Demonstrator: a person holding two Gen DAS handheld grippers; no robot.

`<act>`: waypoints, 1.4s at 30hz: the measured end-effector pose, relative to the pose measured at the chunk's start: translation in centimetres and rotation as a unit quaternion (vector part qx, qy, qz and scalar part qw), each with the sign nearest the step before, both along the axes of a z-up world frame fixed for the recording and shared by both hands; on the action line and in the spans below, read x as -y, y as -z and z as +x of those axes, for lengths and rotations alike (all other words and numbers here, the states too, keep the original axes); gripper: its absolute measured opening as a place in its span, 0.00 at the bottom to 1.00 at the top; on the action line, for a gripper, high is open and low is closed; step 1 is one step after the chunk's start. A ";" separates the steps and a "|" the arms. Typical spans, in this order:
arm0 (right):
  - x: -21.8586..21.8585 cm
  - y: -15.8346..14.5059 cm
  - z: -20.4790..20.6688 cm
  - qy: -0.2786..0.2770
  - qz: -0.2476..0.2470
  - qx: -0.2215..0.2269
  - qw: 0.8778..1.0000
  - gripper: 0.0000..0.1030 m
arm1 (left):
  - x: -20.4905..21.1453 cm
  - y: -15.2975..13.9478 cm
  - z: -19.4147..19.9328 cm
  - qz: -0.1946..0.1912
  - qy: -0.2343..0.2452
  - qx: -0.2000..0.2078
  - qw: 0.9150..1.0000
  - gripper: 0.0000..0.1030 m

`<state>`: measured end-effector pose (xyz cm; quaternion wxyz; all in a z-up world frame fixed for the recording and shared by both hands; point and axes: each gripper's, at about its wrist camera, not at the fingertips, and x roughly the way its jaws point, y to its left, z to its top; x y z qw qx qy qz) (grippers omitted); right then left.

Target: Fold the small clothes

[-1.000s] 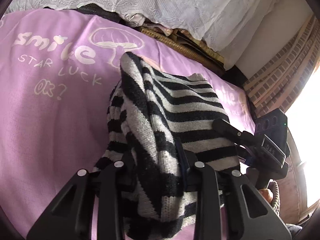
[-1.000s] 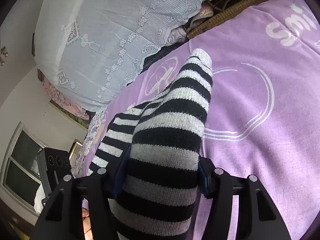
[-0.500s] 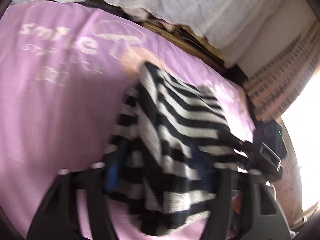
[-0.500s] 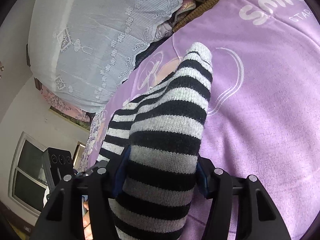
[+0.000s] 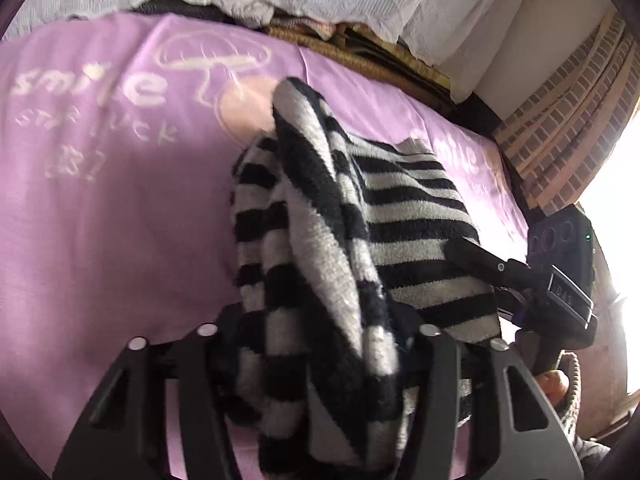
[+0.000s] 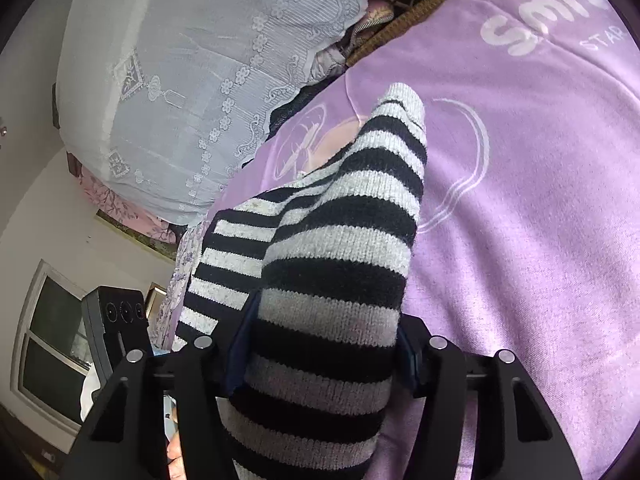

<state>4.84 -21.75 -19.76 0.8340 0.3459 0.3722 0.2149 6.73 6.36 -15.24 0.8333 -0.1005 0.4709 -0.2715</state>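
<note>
A black-and-white striped knit garment (image 5: 320, 248) hangs bunched between both grippers above a purple printed bedspread (image 5: 100, 208). My left gripper (image 5: 316, 340) is shut on one bunched end of it, which covers the fingertips. My right gripper (image 6: 320, 344) is shut on the other end, a striped sleeve (image 6: 352, 220) that sticks up forward from the jaws. The right gripper also shows in the left wrist view (image 5: 520, 276) at the right, against the garment's edge. The left gripper's body (image 6: 116, 320) shows at the lower left of the right wrist view.
A white lace cover (image 6: 200, 60) lies over piled bedding at the head of the bed. A woven mat edge (image 5: 360, 56) runs along the bedspread's far side. A brick-pattern wall (image 5: 568, 120) and bright window are at the right. A window (image 6: 48, 352) shows at the left.
Both grippers have moved with the garment toward the head of the bed; the printed text and mushroom drawing have slid in view. The grip on the garment is unchanged.
</note>
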 end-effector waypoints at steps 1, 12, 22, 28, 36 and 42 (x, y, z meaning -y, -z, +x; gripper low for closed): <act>-0.1 -0.4 -0.2 0.000 -0.007 0.006 1.000 0.57 | 0.5 -0.6 -0.6 0.020 -0.004 0.016 1.000 0.45; 1.2 -2.9 -3.5 0.019 -0.032 0.041 0.998 0.57 | 4.0 -3.7 -4.6 0.127 -0.002 0.093 0.988 0.43; 2.5 -5.0 -6.3 0.031 -0.046 0.080 0.995 0.57 | 5.9 -5.9 -7.3 0.142 0.000 0.128 0.982 0.43; 3.2 -6.0 -7.4 0.038 -0.051 0.092 0.994 0.57 | 6.6 -6.7 -8.1 0.141 0.002 0.138 0.980 0.42; 3.6 -7.2 -8.2 0.045 -0.058 0.107 0.992 0.57 | 7.7 -7.9 -9.1 0.157 0.005 0.166 0.974 0.40; 3.3 -8.3 -9.2 0.042 -0.078 0.120 0.989 0.57 | 8.6 -8.5 -10.0 0.158 0.017 0.178 0.971 0.37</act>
